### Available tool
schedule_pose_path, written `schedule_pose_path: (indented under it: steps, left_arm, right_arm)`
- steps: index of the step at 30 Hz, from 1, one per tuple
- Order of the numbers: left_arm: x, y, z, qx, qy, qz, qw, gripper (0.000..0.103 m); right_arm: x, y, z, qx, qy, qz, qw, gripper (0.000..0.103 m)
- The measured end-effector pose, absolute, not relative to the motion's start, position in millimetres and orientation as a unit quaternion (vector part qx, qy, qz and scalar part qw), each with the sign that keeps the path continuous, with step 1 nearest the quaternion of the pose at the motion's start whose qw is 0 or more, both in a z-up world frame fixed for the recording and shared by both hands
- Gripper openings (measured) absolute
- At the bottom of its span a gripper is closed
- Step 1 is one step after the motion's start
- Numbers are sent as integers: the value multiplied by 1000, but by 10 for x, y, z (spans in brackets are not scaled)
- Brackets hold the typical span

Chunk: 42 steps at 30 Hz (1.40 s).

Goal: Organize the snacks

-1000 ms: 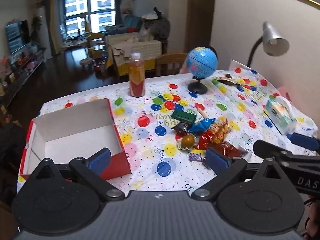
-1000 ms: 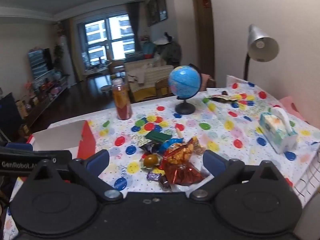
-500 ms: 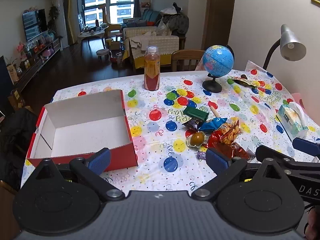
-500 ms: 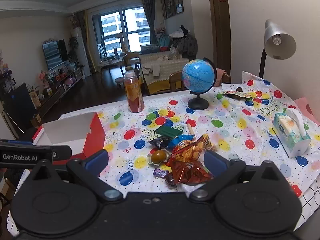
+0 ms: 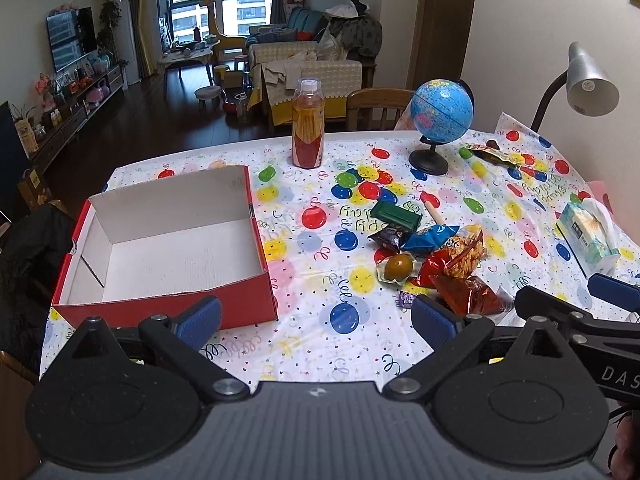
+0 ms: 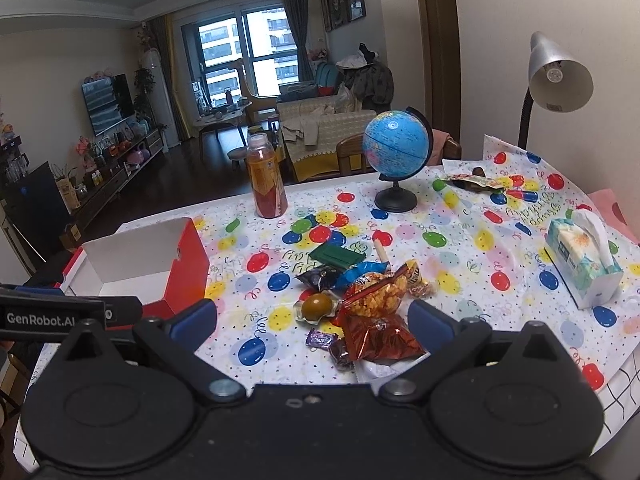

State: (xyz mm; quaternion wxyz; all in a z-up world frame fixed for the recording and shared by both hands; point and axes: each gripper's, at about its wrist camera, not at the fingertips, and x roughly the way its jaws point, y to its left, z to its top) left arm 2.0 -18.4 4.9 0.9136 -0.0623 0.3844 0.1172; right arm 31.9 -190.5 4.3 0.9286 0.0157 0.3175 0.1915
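A pile of snacks lies on the balloon-print tablecloth: a green packet (image 5: 396, 215), a dark wrapper (image 5: 388, 237), a blue packet (image 5: 430, 236), a brown egg-shaped snack (image 5: 398, 266), red crisp bags (image 5: 466, 292) and a small purple candy (image 5: 407, 299). An empty red box (image 5: 168, 240) with a white inside stands left of them. My left gripper (image 5: 316, 320) is open and empty, above the table's near edge. My right gripper (image 6: 312, 322) is open and empty, just short of the red bags (image 6: 376, 334); the box (image 6: 160, 264) is at its left.
A juice bottle (image 5: 307, 124) and a blue globe (image 5: 440, 114) stand at the far side. A tissue box (image 5: 588, 236) sits at the right, a desk lamp (image 5: 588, 84) behind it. A wooden chair (image 5: 376, 108) is behind the table.
Both grippers have risen and pulled back a little; the views tilt so that more of the table and the whole box interior show. Nothing on the table has moved.
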Motion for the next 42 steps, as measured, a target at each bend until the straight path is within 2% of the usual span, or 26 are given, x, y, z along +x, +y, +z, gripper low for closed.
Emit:
schedule_pose_path:
  steps: [42]
  left_arm:
    - [122, -156, -39, -63, 400, 110, 908, 102]
  right_arm:
    - [446, -1884, -84, 19, 340, 181, 923, 103]
